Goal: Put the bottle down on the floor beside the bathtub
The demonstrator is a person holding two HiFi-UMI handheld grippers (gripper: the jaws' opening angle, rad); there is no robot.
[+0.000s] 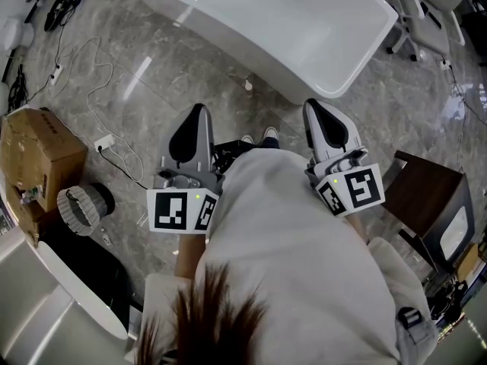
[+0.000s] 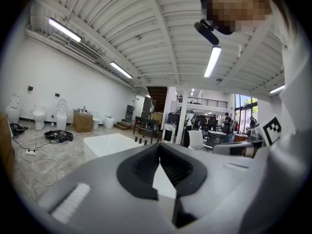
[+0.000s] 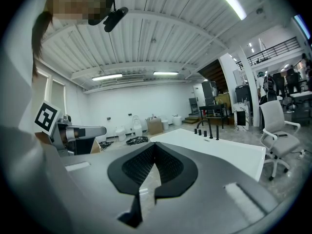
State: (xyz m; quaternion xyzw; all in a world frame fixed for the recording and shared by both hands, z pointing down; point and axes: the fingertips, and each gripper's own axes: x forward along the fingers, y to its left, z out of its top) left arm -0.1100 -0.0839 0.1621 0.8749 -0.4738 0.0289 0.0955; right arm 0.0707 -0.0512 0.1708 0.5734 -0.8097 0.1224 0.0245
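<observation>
Jaws of the left gripper (image 2: 159, 152) pressed fully together, with nothing between them; same for the right gripper (image 3: 155, 150), clenched on air, black pads meeting at the tips. Both held about level in front of the chest, well above the floor (image 1: 152, 74), pointing toward the bathtub (image 1: 228, 33). No bottle in either tool. Standing alone on the floor just beside the near wall of the bathtub, a small pale thing (image 1: 248, 84), probably the bottle and so probably already put down, well apart from both grippers. Possible trouble from here: kicking or brushing that small thing over on a step forward, because of its place right ahead of the shoes (image 1: 259, 137) and the slippery look of the polished stone; also catching a foot in the white cable (image 1: 99, 90) looping over the floor at the left, near the cardboard box (image 1: 42, 154). In case of another pick, pushing the thing away instead of grasping it, because of the jaws not yet parted. Hard to make out: shape, cap and upright or lying pose of the small thing, too tiny in the head view and not to be found in either gripper view. Hands hidden under the marker cubes and the pale sleeves; far end of the bathtub cut off by the upper edge.
</observation>
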